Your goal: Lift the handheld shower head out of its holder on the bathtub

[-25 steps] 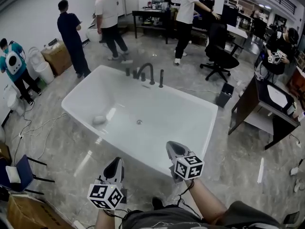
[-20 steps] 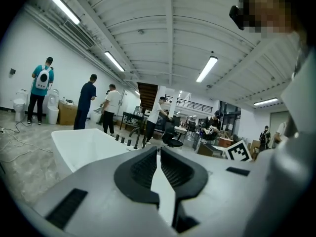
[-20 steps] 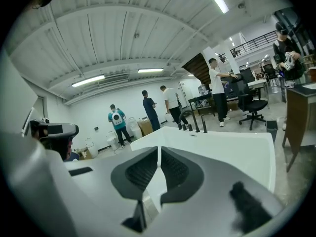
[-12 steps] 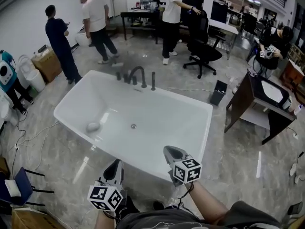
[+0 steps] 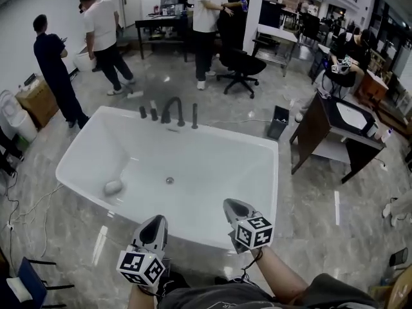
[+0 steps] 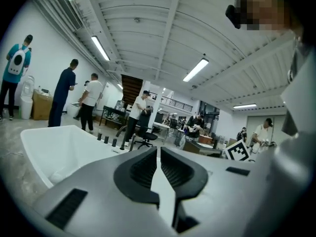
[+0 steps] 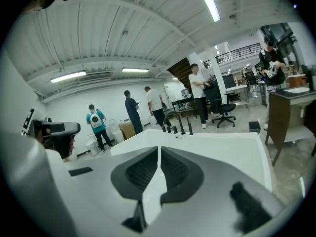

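The white bathtub [image 5: 270,172] fills the middle of the head view. On its far rim stand a dark arched faucet [image 5: 172,110], two small knobs [image 5: 148,112] and the slim upright handheld shower head [image 5: 194,116] in its holder. My left gripper [image 5: 156,223] and right gripper [image 5: 232,206] hover side by side just short of the tub's near rim, both shut and empty, far from the shower head. In the right gripper view the shut jaws point across the tub at the shower head [image 7: 190,127]. The left gripper view shows the faucet set [image 6: 114,141] beyond the shut jaws.
A grey rounded lump [image 5: 113,187] lies in the tub near the drain [image 5: 170,180]. Several people stand beyond the tub. An office chair [image 5: 241,63], a black bin [image 5: 278,121] and a dark desk [image 5: 331,131] stand to the right. Cables run over the marble floor at left.
The tub has slid lower and leftward in the head view, so I stand closer to its near rim. Both grippers have come forward with me and stay shut.
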The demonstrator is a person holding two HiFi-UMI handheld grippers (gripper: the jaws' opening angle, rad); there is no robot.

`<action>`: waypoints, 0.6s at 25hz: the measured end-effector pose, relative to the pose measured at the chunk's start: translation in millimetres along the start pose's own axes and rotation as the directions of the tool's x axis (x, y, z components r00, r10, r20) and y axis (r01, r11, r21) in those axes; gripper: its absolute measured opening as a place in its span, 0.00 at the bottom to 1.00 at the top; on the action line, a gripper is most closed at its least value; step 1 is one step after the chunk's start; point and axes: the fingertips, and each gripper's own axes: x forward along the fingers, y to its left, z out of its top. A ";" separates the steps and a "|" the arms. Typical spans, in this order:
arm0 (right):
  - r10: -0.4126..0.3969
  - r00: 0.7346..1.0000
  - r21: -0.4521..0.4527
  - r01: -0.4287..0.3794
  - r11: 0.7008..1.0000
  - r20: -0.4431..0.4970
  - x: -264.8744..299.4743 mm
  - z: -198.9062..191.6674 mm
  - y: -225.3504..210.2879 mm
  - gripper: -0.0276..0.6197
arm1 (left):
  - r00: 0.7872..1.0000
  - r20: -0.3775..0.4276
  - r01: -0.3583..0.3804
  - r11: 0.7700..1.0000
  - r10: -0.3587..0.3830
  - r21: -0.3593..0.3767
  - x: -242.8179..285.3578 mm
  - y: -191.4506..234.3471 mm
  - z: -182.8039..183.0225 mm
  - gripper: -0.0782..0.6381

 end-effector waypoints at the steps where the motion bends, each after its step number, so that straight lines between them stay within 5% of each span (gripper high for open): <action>1: -0.021 1.000 0.008 0.021 1.000 0.001 7.3 0.8 1.3 0.09 | 1.000 -0.006 0.022 1.000 -0.022 0.014 3.5 8.5 3.6 0.16; 15: -0.222 0.975 0.066 0.220 0.973 0.011 92.9 16.1 74.2 0.09 | 0.987 -0.093 0.130 0.991 -0.132 -0.026 23.1 162.3 42.9 0.16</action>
